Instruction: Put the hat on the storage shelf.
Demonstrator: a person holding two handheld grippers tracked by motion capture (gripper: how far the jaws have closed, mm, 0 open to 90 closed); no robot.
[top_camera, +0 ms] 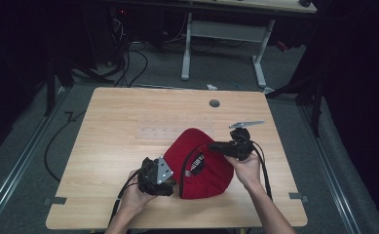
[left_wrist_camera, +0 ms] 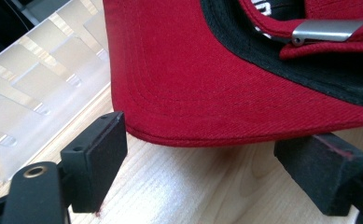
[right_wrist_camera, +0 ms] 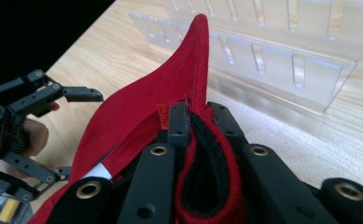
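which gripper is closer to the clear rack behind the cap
Right. The right hand-held gripper, shut on the red cap, sits at the cap's far edge just short of the clear rack. The left hand-held gripper, open around the brim, is at the cap's near side.

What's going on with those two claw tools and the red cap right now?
Right gripper shut on red cap rim. Left gripper open, jaws straddling the brim edge. Clear slotted rack stands just beyond the cap.
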